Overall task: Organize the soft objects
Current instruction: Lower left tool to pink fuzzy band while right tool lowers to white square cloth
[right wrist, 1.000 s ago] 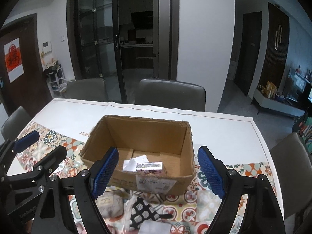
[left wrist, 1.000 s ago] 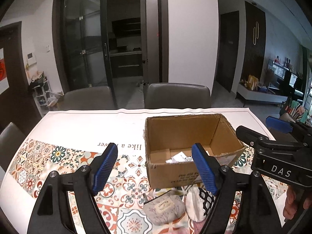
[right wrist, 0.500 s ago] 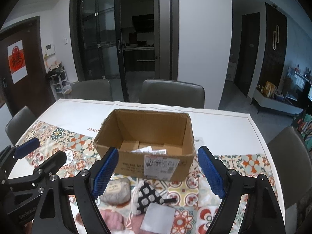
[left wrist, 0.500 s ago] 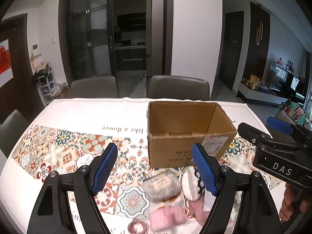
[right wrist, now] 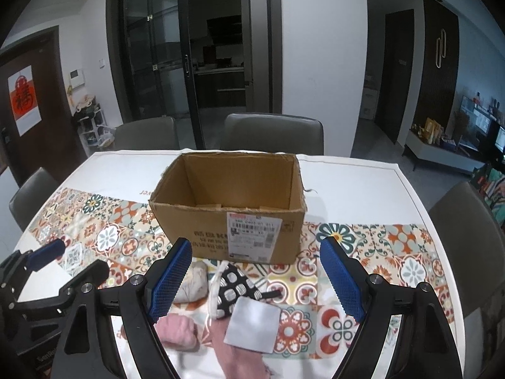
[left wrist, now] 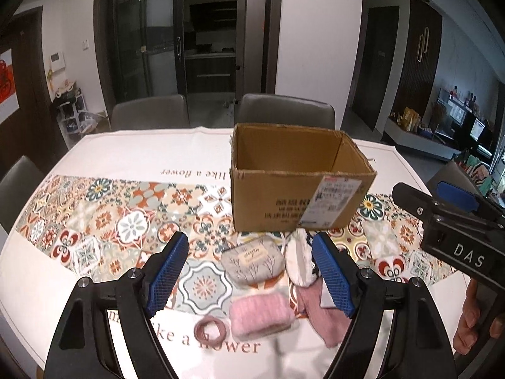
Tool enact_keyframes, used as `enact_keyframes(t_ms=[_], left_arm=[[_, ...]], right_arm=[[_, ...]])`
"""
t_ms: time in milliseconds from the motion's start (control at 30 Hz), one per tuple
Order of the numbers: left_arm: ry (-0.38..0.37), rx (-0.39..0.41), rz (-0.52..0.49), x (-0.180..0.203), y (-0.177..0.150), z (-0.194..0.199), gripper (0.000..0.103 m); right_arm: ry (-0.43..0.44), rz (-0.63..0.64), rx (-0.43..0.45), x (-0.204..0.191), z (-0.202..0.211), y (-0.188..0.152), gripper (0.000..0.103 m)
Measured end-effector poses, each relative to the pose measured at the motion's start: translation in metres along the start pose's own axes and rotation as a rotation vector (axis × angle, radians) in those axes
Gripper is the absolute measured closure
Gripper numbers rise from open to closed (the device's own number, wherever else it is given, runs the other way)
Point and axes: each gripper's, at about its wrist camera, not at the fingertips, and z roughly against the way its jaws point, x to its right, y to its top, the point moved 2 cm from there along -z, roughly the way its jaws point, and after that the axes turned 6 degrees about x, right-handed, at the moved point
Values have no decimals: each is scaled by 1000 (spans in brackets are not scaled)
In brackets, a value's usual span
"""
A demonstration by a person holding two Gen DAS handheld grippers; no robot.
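In the left wrist view my left gripper (left wrist: 249, 271) fills the bottom of the frame, its blue pads spread wide with nothing pressed between them. At lower centre a pink hair tie (left wrist: 210, 331) lies on the white strip of the surface (left wrist: 126, 154), just left of a folded pink knit piece (left wrist: 260, 314). Above that sits a grey pouch (left wrist: 249, 260) printed with branches, and to its right a white pouch (left wrist: 298, 260) partly hidden behind my right-hand pad. A second pink knit piece (left wrist: 318, 319) lies below it. The open cardboard box (left wrist: 296, 189) stands above all of these at centre frame, its shipping label facing me. At the right edge my right gripper (left wrist: 448, 202) reaches in, with fingers of my hand (left wrist: 473, 322) below it.

In the right wrist view my left gripper (right wrist: 56, 262) shows at the lower left. My right gripper (right wrist: 255, 278) spans the bottom, also wide and empty. Between its pads lie the grey pouch (right wrist: 194, 282), a black-and-white patterned pouch (right wrist: 233, 287), a grey square cloth (right wrist: 254, 323) overlapping it, and pink knit pieces (right wrist: 176, 331) below. The box (right wrist: 233, 218) stands just above them.
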Motion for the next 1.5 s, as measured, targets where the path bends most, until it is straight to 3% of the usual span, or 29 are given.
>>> enact_keyframes(t_ms=[633, 1500], left_arm=[[-5, -112, 31, 7, -57, -6, 21], [-7, -287, 27, 15, -102, -54, 19]], right_arm=[[16, -25, -85, 6, 0, -49, 19], [49, -55, -331, 16, -46, -118, 19]])
